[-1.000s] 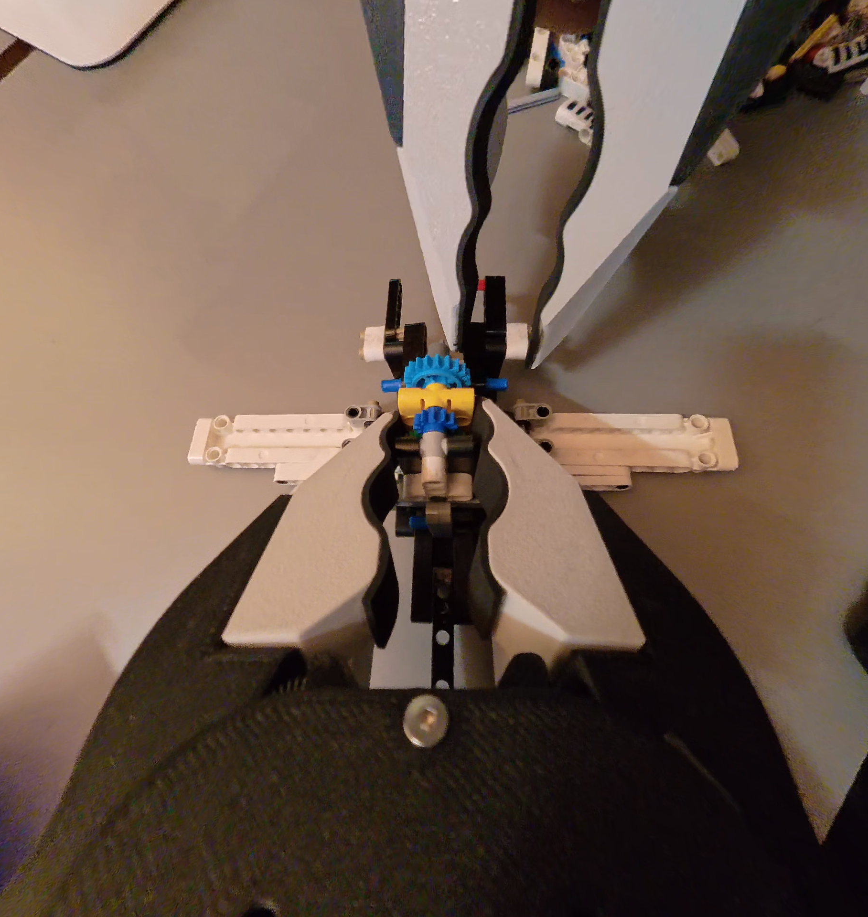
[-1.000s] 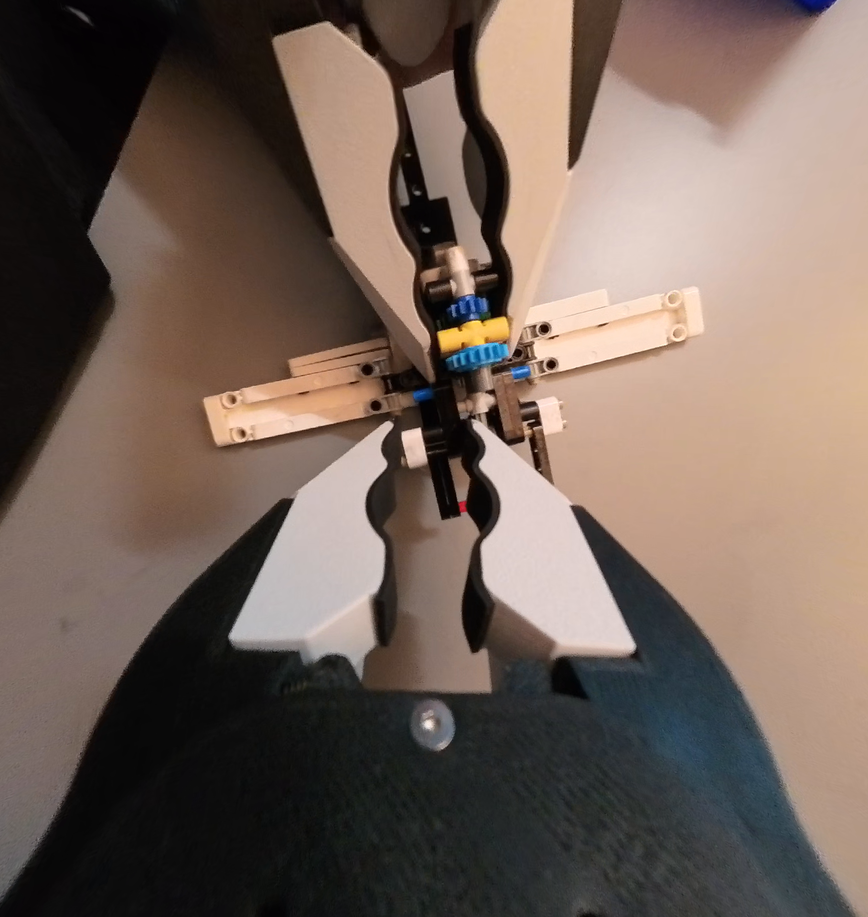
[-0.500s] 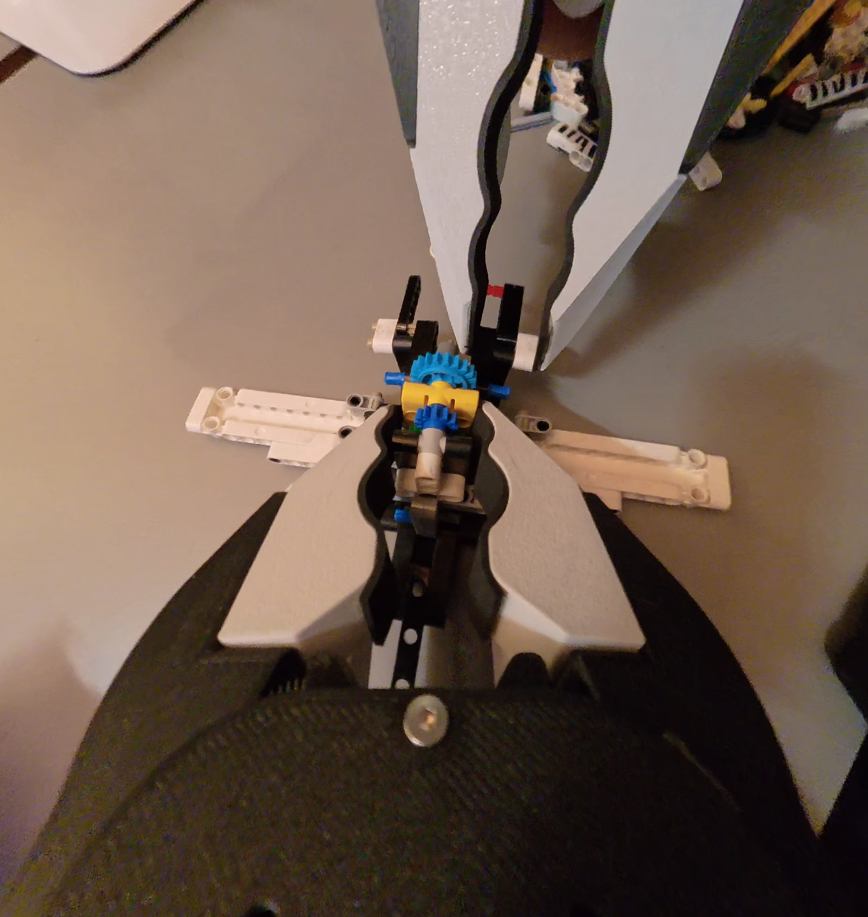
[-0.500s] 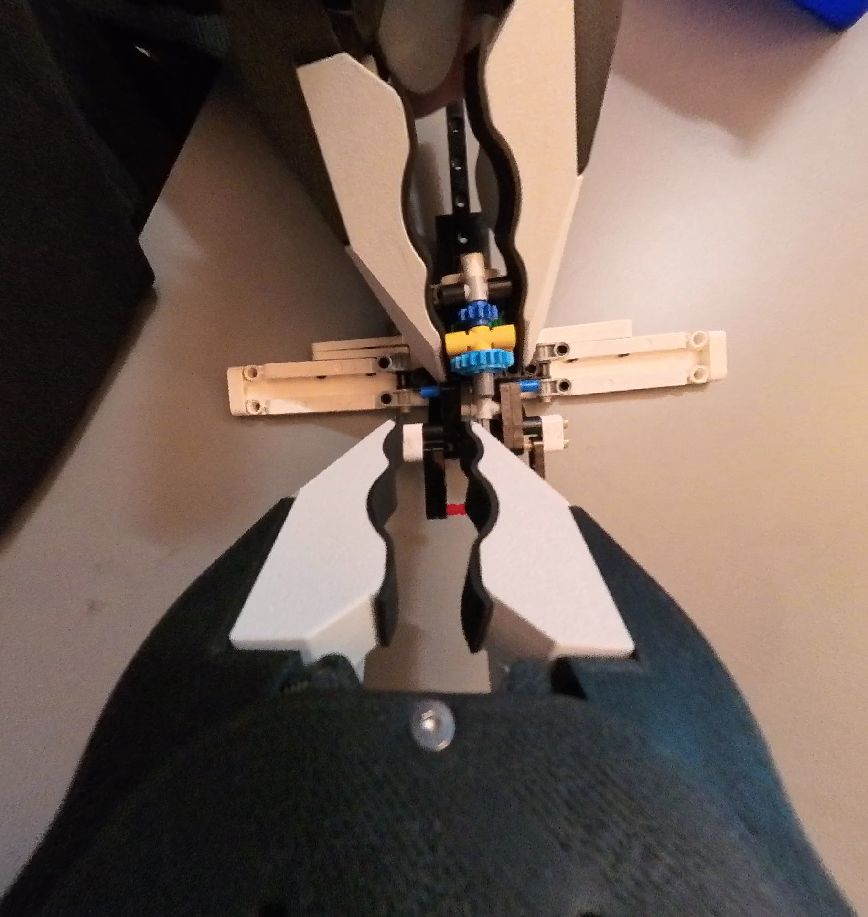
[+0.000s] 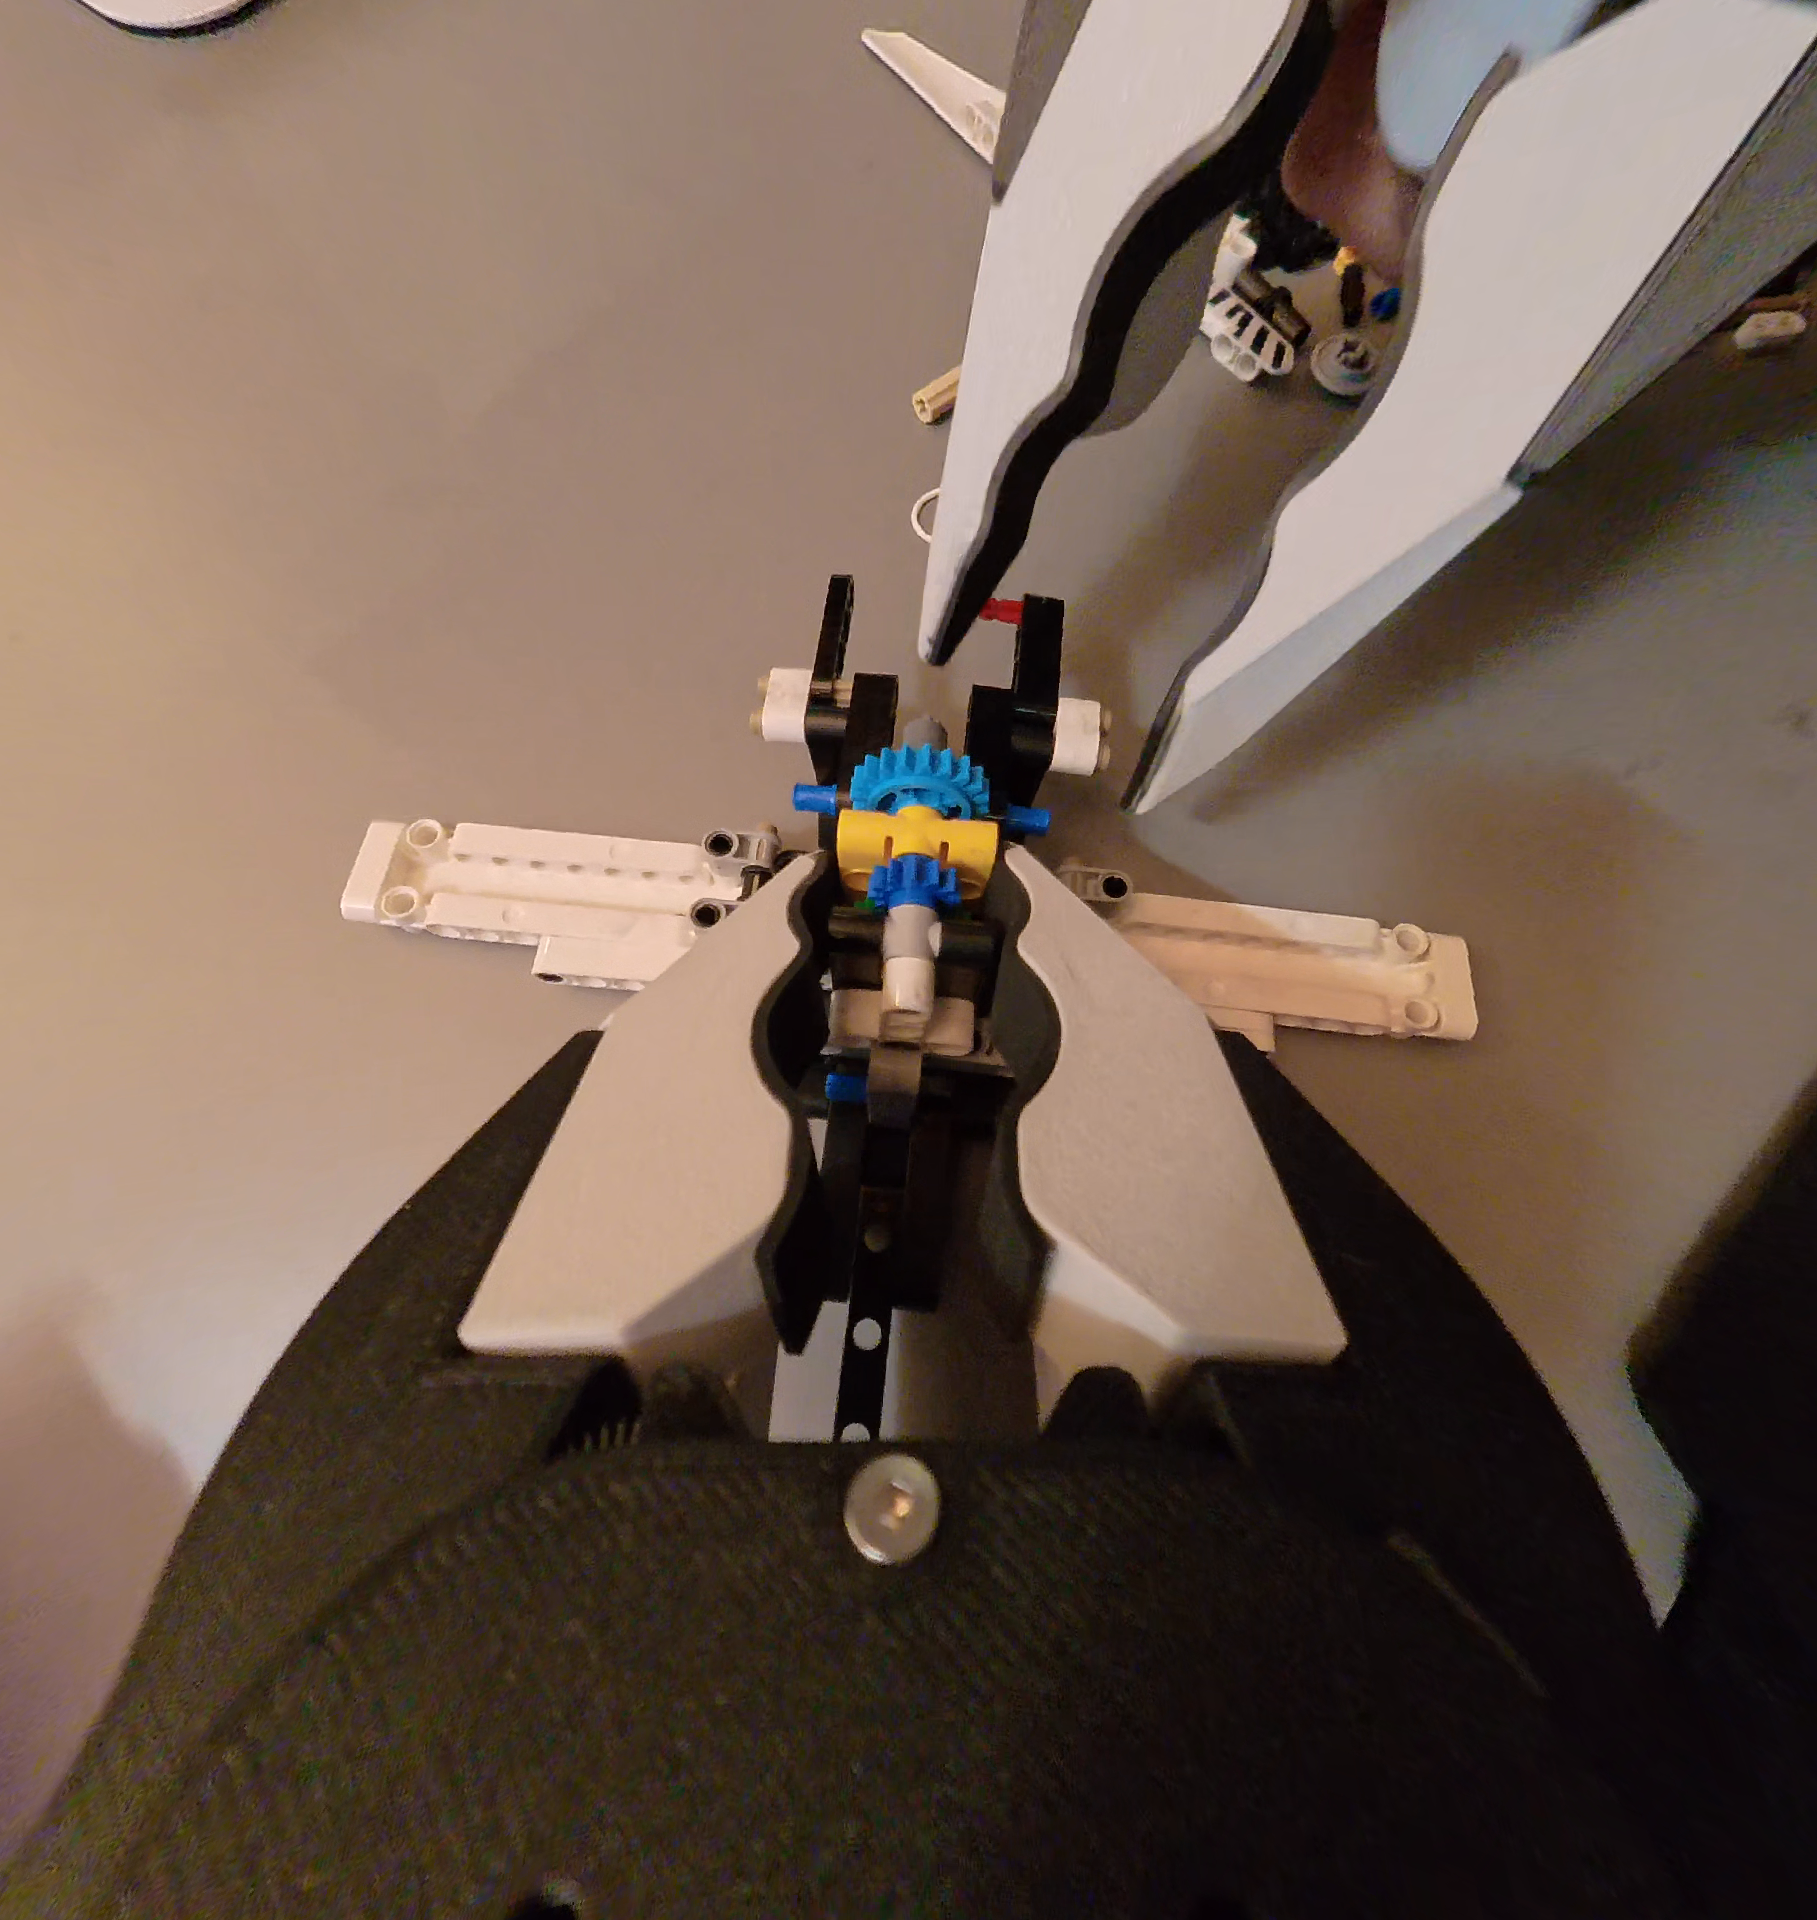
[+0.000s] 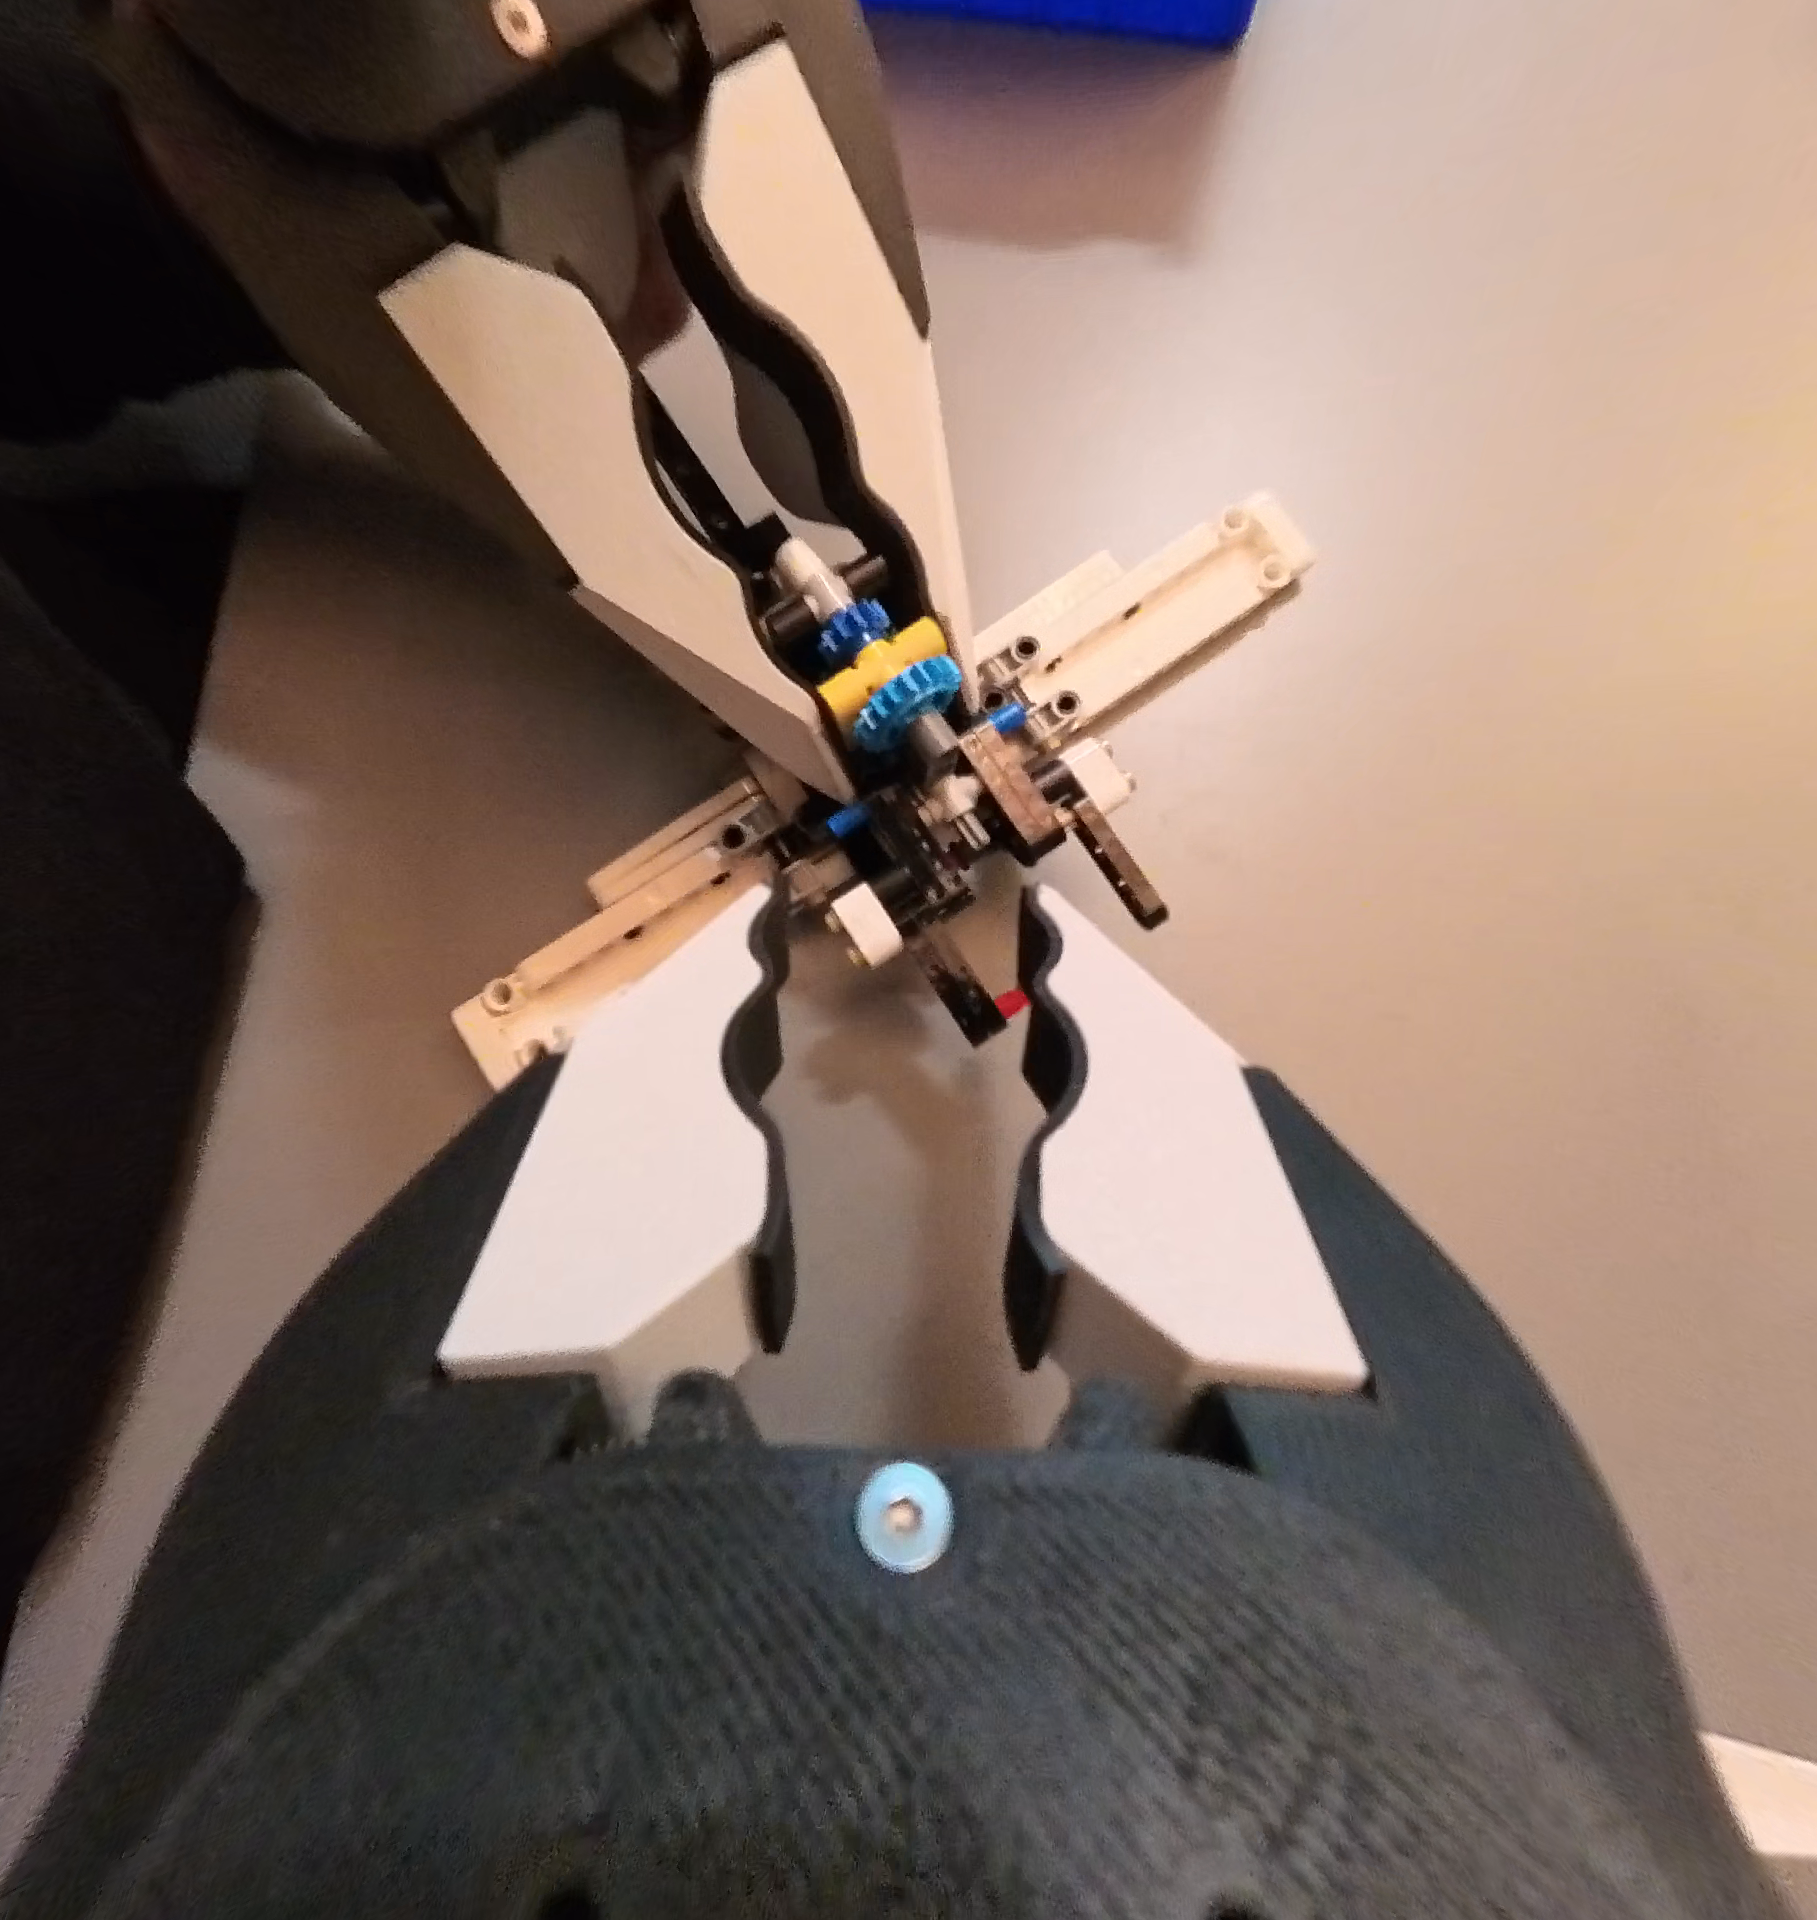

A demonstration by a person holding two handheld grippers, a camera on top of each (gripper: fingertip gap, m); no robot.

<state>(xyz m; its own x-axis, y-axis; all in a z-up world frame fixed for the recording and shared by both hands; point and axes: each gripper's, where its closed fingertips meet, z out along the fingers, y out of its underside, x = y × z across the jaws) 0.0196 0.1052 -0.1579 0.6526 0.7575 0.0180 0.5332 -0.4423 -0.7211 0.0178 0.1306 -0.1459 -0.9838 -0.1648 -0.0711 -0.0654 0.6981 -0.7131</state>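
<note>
Clamped in the left gripper (image 5: 909, 862): black brick model (image 5: 914, 1039), blue gears, yellow hub, white wings; right gripper (image 6: 899, 914) spread beside it

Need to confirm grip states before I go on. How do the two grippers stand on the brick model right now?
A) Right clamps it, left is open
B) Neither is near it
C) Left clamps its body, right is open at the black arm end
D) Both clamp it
C: the left gripper pinches the model's body between its fingers, while the right gripper stands spread around the black arm with gaps showing.

Dim warm light, soft shadows, wide-angle edge distortion, right view motion-blurred.
</note>
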